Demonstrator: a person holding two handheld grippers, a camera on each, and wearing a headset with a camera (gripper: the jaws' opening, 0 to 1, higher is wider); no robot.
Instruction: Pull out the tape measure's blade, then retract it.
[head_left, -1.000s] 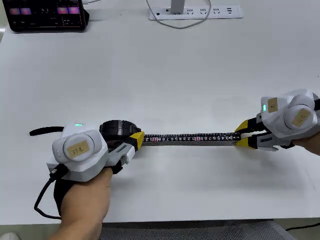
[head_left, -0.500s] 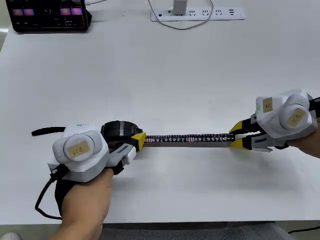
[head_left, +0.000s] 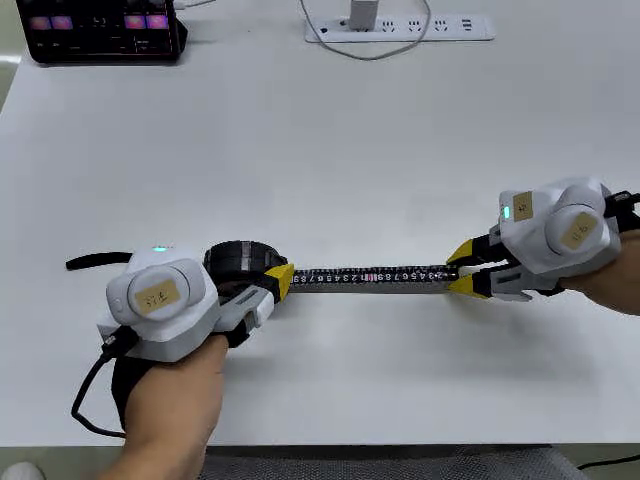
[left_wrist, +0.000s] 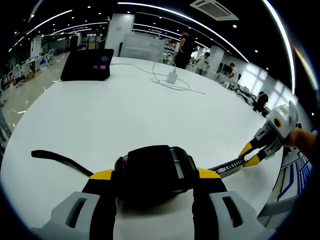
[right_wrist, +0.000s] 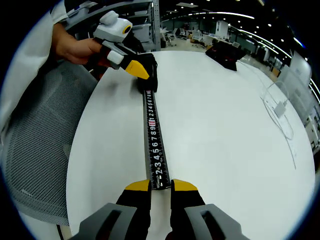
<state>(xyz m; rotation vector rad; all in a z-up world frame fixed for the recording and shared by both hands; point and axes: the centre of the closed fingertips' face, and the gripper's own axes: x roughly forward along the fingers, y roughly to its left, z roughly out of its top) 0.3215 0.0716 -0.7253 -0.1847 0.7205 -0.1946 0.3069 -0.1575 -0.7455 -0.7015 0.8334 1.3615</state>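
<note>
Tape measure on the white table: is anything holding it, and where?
The left gripper clamps the black round tape measure case by its sides; the right gripper pinches the tip of its dark numbered blade.

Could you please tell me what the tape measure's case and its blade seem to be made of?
Case: probably matte black plastic or rubber, with moulded ridges and little glare. Blade: likely thin painted metal, dark with printed white numerals; it lies straight.
</note>
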